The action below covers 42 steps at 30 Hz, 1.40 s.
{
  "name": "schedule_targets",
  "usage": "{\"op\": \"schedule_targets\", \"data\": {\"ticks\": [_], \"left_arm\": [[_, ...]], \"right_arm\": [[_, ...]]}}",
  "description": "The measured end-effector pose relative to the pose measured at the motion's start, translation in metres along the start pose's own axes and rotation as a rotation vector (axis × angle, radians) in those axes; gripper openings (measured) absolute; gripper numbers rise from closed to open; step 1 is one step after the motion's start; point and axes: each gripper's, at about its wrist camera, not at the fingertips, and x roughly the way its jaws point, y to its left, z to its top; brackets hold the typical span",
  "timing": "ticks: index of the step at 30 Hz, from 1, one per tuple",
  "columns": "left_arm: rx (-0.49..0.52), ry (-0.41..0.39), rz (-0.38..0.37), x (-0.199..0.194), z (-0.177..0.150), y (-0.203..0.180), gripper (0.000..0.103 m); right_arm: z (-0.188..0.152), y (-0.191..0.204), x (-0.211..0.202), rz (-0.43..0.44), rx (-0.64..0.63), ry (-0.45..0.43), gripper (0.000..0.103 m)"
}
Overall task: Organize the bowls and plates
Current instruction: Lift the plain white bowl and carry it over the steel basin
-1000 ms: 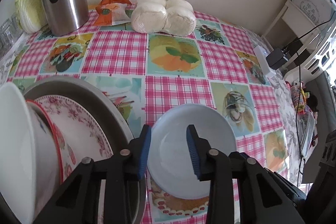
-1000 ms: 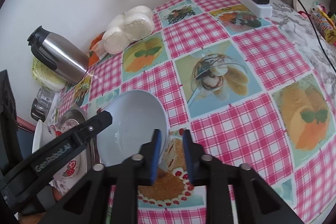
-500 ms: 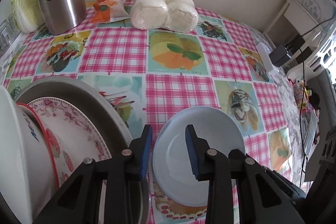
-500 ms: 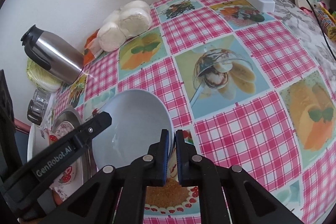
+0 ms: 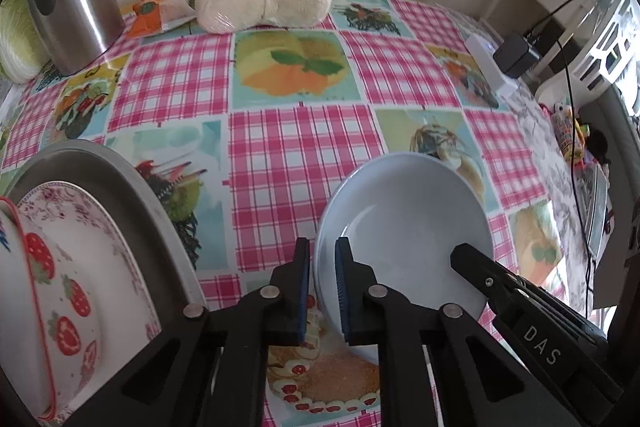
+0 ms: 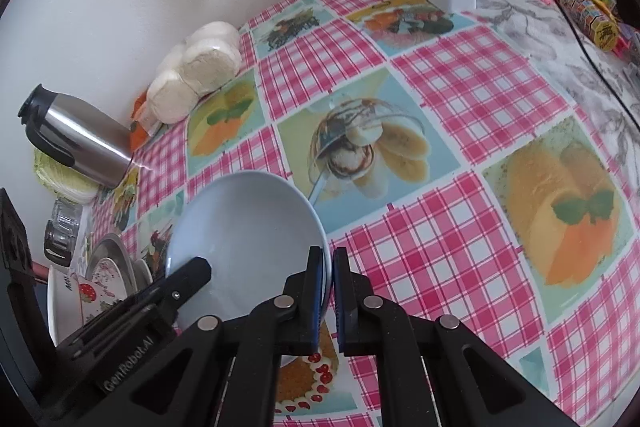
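Pinching pale blue plate [image 5: 404,227] by rim, both my jaws clamped: left gripper [image 5: 322,283] at nine o'clock, right gripper [image 6: 326,287] at three. Plate tilted above desk [image 5: 296,147]. Glazed, slippery, fragile; grip rim only.

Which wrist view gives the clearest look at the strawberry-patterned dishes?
The left wrist view: the strawberry-patterned dishes fill its lower left, leaning in the metal basin, with the print plainly readable. The right wrist view shows them only small, at its left edge, partly hidden by the left gripper.
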Motion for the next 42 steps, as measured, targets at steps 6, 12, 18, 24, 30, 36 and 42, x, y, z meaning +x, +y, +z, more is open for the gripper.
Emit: {"op": "schedule_targets", "data": {"ticks": [6,12,18,24,30,36,42], "left_arm": [[0.016,-0.011,0.003,0.002,-0.002,-0.003,0.009],[0.013,-0.018,-0.005,-0.001,-0.003,-0.002,0.008],[0.020,-0.085,-0.026,-0.029,0.000,-0.006,0.008],[0.029,-0.188,-0.042,-0.072,0.005,-0.009,0.008],[0.024,-0.260,-0.056,-0.113,-0.001,0.000,0.008],[-0.003,-0.287,-0.067,-0.137,-0.012,0.015,0.008],[-0.014,-0.331,-0.058,-0.159,-0.022,0.031,0.008]], "right_arm": [[-0.001,-0.002,0.006,0.012,0.019,0.007,0.006],[-0.001,-0.003,0.004,0.010,0.021,0.008,0.007],[0.002,0.000,-0.016,0.008,0.014,-0.037,0.007],[0.004,0.013,-0.054,0.037,-0.014,-0.126,0.007],[0.002,0.032,-0.087,0.071,-0.039,-0.191,0.007],[-0.009,0.051,-0.108,0.085,-0.077,-0.235,0.008],[-0.018,0.071,-0.119,0.109,-0.107,-0.251,0.007]]}}
